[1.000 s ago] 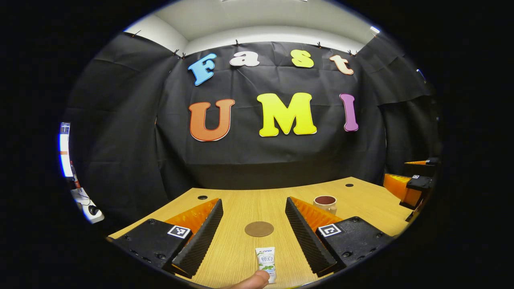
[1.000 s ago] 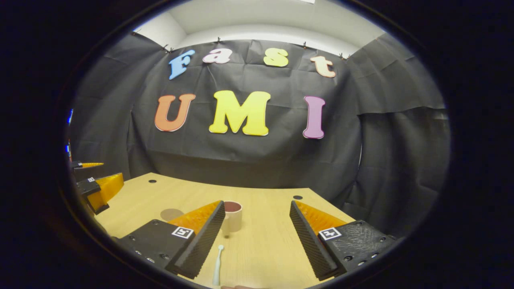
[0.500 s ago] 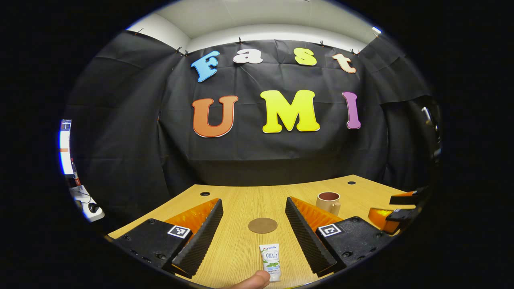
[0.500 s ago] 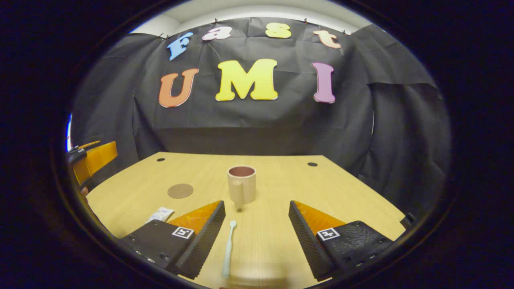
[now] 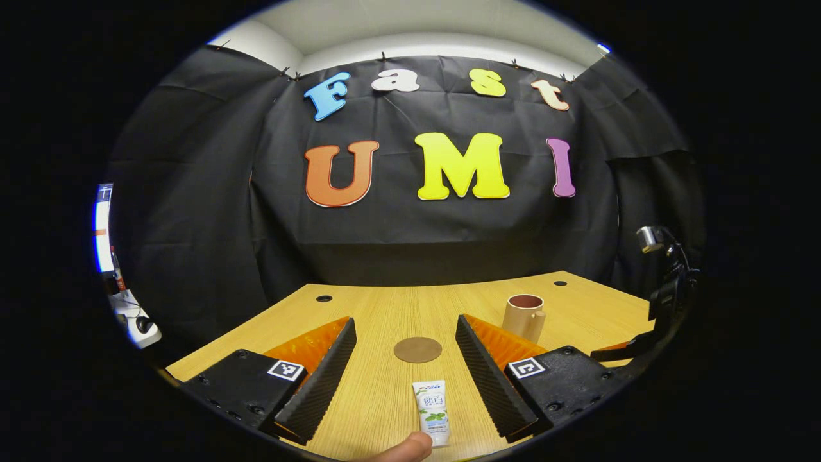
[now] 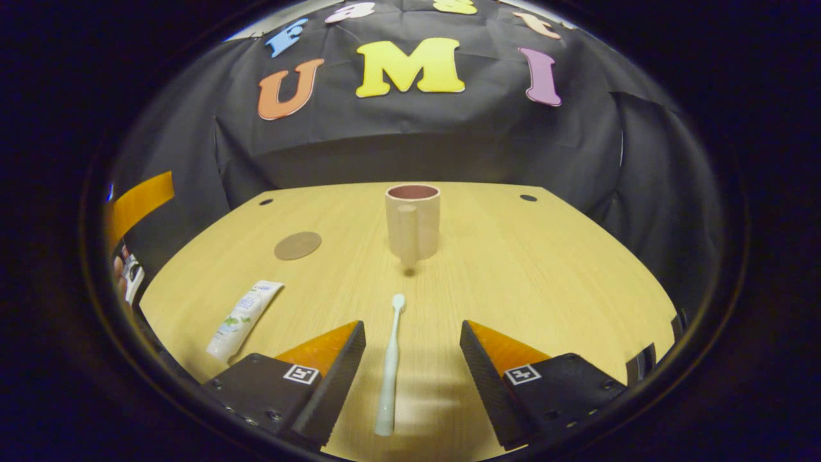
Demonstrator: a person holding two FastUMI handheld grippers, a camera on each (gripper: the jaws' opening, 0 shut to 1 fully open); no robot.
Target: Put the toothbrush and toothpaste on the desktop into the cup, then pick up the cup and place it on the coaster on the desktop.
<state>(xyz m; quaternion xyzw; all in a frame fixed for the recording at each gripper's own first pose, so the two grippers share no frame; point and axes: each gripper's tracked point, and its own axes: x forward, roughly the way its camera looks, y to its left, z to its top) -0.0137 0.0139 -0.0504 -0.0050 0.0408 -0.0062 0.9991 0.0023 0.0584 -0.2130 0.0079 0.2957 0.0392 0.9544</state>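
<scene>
On the table (image 6: 545,256), right gripper view: toothbrush (image 6: 389,369) lies flat between the spread fingers of the right gripper (image 6: 412,378), long axis running 12 to 6, head toward 12, handle end toward 6, touching neither finger. Right gripper wide apart, holding nothing, hovering above the table. Cup (image 6: 412,220) stands upright at 12 from the brush head, apart from it, handle facing the camera, inside dark reddish and hard to see into. Coaster (image 6: 297,245) is a flat brown disc at 9 to 10 from the cup, apart. Toothpaste (image 6: 244,319) lies flat at 7 from the coaster, tilted, cap end toward 7, just past the gripper's left finger at 11. Left gripper view: left gripper (image 5: 406,369) also wide apart, nothing held. Toothpaste (image 5: 431,418) lies between its fingers, low in the gap, closer to the right-side finger, touching neither that I can tell. A fingertip (image 5: 410,447) sits at the bottom edge at 7 from the tube, just beside its near end; contact unclear. Coaster (image 5: 417,350) at 12 from the tube, bare, apart. Cup (image 5: 524,316) at 2 from the coaster, behind the right-side finger, upright on the table (image 5: 385,308). Dark rig parts (image 5: 667,295) at 3, at the view's edge, too dim to tell more.
</scene>
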